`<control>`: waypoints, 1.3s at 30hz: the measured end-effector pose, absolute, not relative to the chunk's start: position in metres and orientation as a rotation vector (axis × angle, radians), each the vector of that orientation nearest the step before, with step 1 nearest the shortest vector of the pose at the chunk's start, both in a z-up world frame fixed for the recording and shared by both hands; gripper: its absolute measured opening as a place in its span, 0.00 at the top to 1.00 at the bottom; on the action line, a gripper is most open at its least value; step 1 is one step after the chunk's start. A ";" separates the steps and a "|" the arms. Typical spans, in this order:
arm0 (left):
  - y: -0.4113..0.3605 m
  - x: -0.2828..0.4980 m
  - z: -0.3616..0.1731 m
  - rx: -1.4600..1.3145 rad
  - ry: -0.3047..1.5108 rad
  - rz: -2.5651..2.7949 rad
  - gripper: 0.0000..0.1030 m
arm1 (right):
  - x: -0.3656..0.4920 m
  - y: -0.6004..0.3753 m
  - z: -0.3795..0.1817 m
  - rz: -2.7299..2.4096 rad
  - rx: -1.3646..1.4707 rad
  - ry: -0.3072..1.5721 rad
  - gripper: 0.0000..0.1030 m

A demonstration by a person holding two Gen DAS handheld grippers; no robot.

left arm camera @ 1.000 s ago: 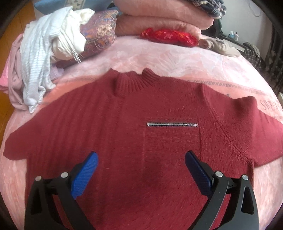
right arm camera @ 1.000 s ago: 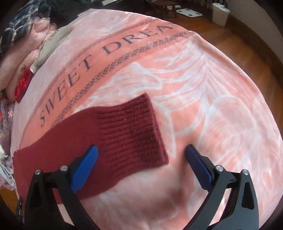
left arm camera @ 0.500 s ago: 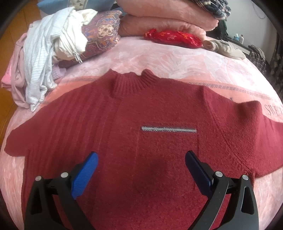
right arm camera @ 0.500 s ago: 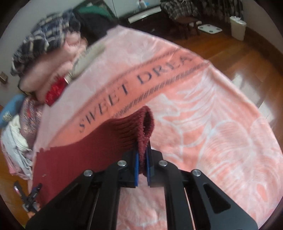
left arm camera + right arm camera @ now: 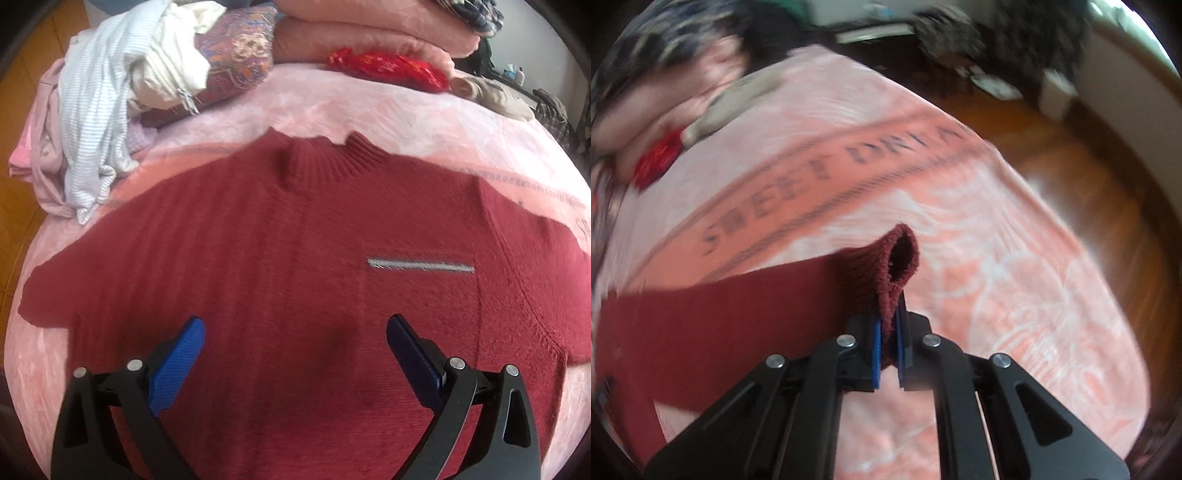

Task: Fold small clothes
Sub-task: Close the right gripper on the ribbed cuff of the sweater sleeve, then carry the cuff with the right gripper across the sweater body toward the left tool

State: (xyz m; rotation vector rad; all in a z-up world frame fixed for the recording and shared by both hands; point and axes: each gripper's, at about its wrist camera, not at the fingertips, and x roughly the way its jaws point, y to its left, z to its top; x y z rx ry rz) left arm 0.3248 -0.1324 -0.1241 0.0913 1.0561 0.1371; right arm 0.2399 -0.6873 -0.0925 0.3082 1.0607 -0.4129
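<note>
A dark red knit sweater lies flat, front up, on a pink blanket; it has a ribbed collar and a short grey stripe on the chest. My left gripper is open and empty, hovering over the sweater's lower body. In the right wrist view my right gripper is shut on the ribbed cuff of the sweater's sleeve and holds it lifted off the blanket, the cuff standing up as a loop.
A heap of striped and cream clothes and a patterned cushion lie at the far left. Folded pink bedding and a red bundle sit at the back. Wooden floor lies past the blanket's right edge.
My right gripper closed on the sleeve cuff and lifted it, swinging left. My left gripper drifted left over the sweater body and stayed open.
</note>
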 end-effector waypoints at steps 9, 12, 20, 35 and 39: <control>-0.088 0.322 -0.111 0.082 1.065 0.152 0.04 | 0.292 -0.508 -0.058 -0.024 0.111 1.027 0.95; -0.070 0.322 -0.110 0.061 1.084 0.149 0.04 | 0.307 -0.448 -0.055 0.087 0.062 1.036 0.95; -0.037 0.318 -0.113 0.040 1.100 0.160 0.04 | 0.332 -0.315 -0.082 0.263 -0.096 1.130 0.95; -0.053 0.316 -0.120 0.037 1.104 0.104 0.04 | 0.332 -0.287 -0.086 0.531 0.197 1.169 0.50; -0.091 0.311 -0.115 0.016 1.104 0.006 0.04 | 0.324 -0.322 -0.057 0.578 0.354 1.101 0.50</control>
